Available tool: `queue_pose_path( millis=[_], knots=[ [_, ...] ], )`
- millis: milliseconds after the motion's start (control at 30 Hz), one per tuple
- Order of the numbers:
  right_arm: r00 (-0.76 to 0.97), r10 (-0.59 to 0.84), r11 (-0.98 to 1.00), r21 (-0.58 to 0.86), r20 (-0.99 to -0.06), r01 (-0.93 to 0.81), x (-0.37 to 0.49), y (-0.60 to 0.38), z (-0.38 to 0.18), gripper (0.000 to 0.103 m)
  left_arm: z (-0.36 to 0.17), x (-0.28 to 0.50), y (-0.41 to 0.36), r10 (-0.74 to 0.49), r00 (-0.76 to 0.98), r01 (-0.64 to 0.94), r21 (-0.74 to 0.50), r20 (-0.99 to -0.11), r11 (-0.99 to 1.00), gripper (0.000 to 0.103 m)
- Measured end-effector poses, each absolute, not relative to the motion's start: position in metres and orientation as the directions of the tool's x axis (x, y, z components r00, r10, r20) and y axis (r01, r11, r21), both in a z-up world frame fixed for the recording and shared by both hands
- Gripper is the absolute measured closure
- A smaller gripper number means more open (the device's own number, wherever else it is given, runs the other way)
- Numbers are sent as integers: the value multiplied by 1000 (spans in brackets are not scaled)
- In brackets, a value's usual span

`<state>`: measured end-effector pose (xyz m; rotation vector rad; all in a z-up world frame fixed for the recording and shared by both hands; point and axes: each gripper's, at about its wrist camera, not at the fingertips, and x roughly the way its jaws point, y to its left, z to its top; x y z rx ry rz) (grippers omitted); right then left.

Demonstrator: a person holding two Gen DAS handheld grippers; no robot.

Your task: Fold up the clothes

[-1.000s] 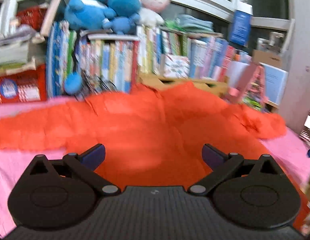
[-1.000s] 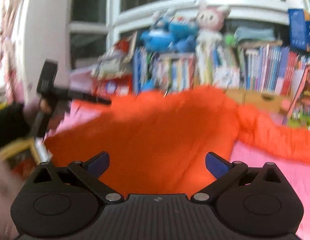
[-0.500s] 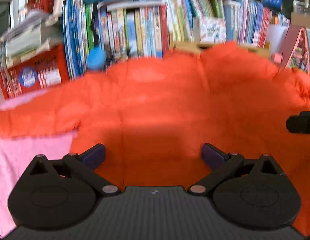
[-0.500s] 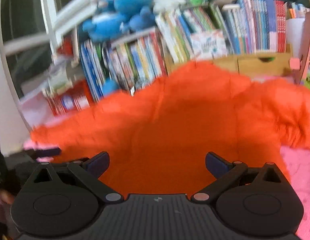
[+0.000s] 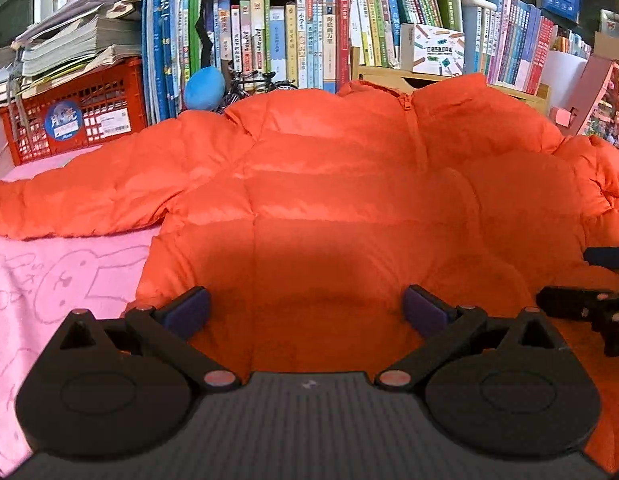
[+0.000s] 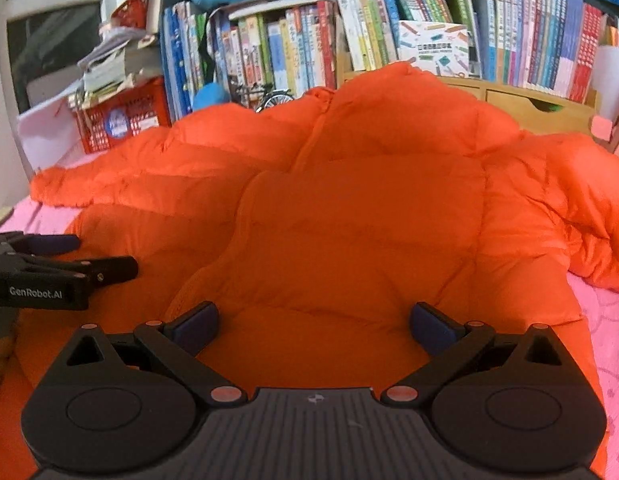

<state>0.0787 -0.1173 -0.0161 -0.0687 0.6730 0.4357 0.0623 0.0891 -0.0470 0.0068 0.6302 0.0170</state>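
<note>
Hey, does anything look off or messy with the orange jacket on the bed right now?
Nothing damaged. The orange jacket lies spread on the pink sheet, but its right sleeve is bunched and rumpled, unlike the straight left sleeve.

A pink sheet (image 5: 49, 280) printed with line-drawn rabbits covers the surface. An orange puffer jacket (image 5: 329, 208) lies spread flat on it, front up, one sleeve stretched out to the left. A red crate (image 5: 75, 120) stands at the sheet's far left edge.
</note>
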Motion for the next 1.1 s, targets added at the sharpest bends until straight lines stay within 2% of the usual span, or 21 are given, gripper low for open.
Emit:
queue_pose_path(
  millis=[133, 533, 833, 967, 1100],
  knots=[
    [678, 375, 884, 23, -633, -468, 76, -107, -18, 0, -48, 57, 88, 35, 809, -32, 17, -587, 999, 0],
    [674, 392, 884, 54, -626, -464, 77, -122, -14, 0, -48, 55, 86, 53, 806, -42, 32, -590, 999, 0],
    [774, 131, 971, -78, -620, -226, 85, -171, -12, 0, -48, 55, 88, 39, 805, -34, 20, -592, 999, 0],
    [769, 42, 995, -40, -637, -88, 94, -213, -14, 0, -48, 55, 89, 36, 805, -32, 17, -592, 999, 0],
    [766, 16, 999, -11, -642, -30, 92, -239, -14, 0, -48, 55, 89, 35, 805, -32, 15, -592, 999, 0]
  ],
)
